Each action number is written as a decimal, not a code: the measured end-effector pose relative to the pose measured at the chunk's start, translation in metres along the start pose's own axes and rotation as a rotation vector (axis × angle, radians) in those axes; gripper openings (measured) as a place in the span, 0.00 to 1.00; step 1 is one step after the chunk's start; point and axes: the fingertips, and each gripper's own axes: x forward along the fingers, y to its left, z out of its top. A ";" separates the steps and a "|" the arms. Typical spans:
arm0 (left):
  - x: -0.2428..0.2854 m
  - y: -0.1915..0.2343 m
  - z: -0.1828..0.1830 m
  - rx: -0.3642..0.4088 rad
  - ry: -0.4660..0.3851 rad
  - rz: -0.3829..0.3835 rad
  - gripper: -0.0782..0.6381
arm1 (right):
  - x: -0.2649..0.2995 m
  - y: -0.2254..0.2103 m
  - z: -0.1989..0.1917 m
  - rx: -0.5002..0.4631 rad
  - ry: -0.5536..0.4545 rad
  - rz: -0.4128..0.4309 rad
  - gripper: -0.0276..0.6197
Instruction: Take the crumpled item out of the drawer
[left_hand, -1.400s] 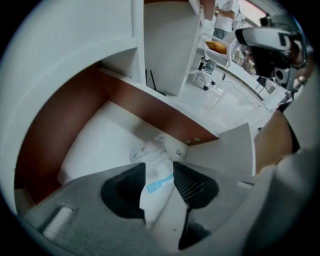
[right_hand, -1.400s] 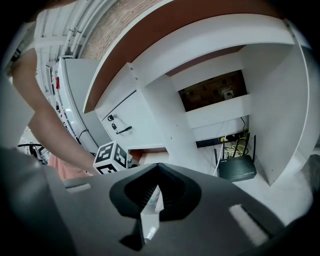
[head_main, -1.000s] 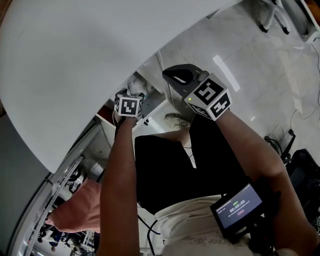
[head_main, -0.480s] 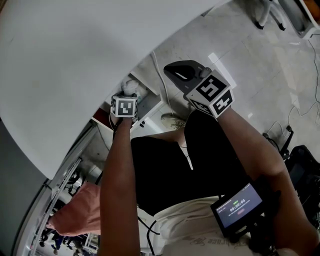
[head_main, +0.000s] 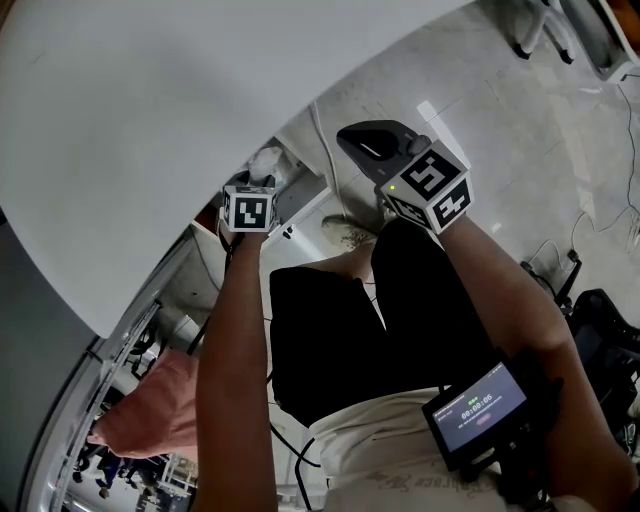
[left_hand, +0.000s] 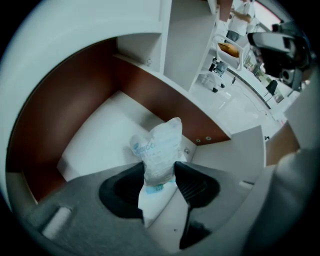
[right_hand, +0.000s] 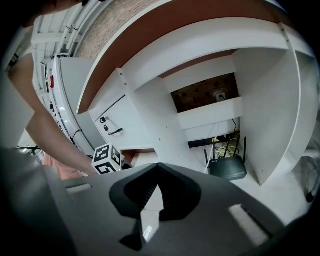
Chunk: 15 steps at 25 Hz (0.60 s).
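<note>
Drawer, left gripper view: open wooden drawer (left_hand: 75, 107) with red-brown inner walls and a white floor, under the edge of the large white tabletop (head_main: 150, 120).

Task item: crumpled translucent white plastic packet (left_hand: 159, 147) with blue print stands upright inside the drawer, near the red-brown wall on its far right side. Whether its lower end rests on the white floor cannot be told; the jaws cover it.

Left gripper (left_hand: 159, 168): reaching into the drawer, jaws closing. The packet is between them, and both black ribbed pads touch its sides at the pinched lower part. The upper part bulges free above the jaw tips. In the head view this gripper's marker cube sits just below the tabletop edge, at the end of the person's bare left forearm (head_main: 235, 350).

Right gripper (right_hand: 158, 165): jaw tips together, nothing between them. It is held in the air, well apart from the drawer, to the right of the left gripper. It points under the desk.

Right gripper view, background: white desk panels, a white cabinet door with a black handle (right_hand: 116, 131), a black router with antennas (right_hand: 227, 167) on the floor with yellow cables behind it.

Head view, lower right: black handheld device with a lit screen (head_main: 478, 410) by the person's right forearm.
</note>
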 end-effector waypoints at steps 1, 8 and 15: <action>-0.007 -0.002 0.001 -0.006 -0.010 -0.005 0.39 | -0.002 0.004 0.002 0.001 0.003 0.002 0.06; -0.054 -0.020 -0.010 -0.143 -0.082 -0.006 0.39 | -0.022 0.029 0.006 0.010 0.037 0.016 0.06; -0.108 -0.034 -0.005 -0.223 -0.183 0.026 0.39 | -0.040 0.048 0.004 0.017 0.085 0.025 0.06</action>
